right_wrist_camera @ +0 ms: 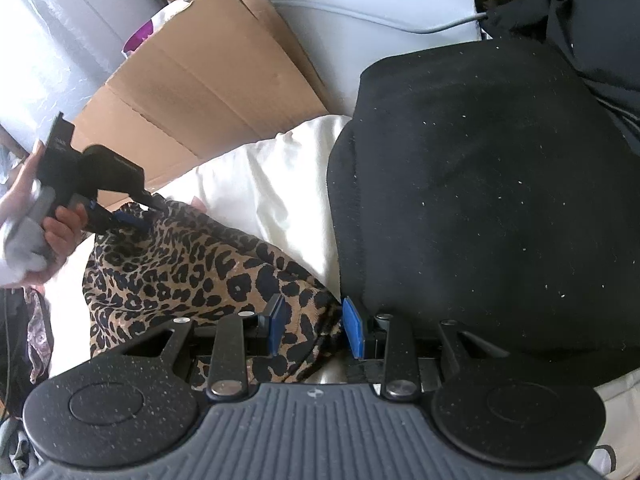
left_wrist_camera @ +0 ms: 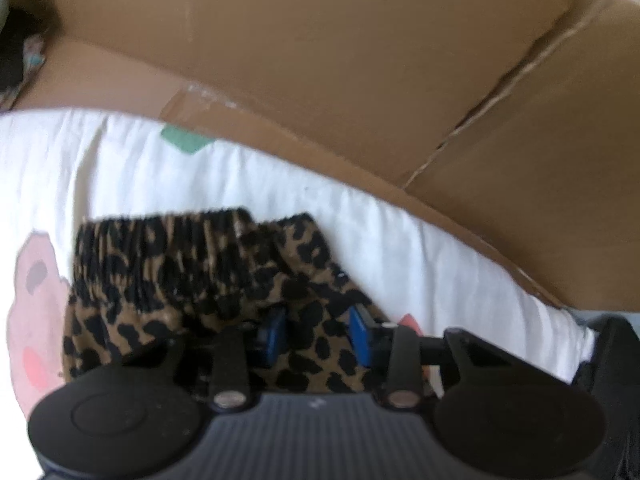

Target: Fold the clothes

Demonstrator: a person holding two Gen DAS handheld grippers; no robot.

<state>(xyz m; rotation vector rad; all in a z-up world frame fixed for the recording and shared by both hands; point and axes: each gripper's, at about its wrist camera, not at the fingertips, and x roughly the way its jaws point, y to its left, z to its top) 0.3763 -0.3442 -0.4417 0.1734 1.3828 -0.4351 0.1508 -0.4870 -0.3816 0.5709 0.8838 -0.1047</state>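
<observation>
A leopard-print garment (left_wrist_camera: 168, 272) with a gathered elastic waistband lies bunched on a white printed bedcover (left_wrist_camera: 240, 184). My left gripper (left_wrist_camera: 318, 334) is shut on a fold of it just below the waistband, with fabric filling the gap between the blue pads. In the right wrist view the same garment (right_wrist_camera: 180, 264) stretches from the left gripper (right_wrist_camera: 132, 210), held by a hand (right_wrist_camera: 60, 236), down to my right gripper (right_wrist_camera: 314, 328). The right gripper is shut on the garment's near end, cloth bunched between its pads.
A large cardboard box (left_wrist_camera: 320, 60) stands close behind the bedcover (right_wrist_camera: 272, 184), its flap (right_wrist_camera: 200, 80) leaning over the edge. A big black garment (right_wrist_camera: 480, 200) lies right beside the right gripper. More dark clothes (right_wrist_camera: 580, 20) are piled at the far right.
</observation>
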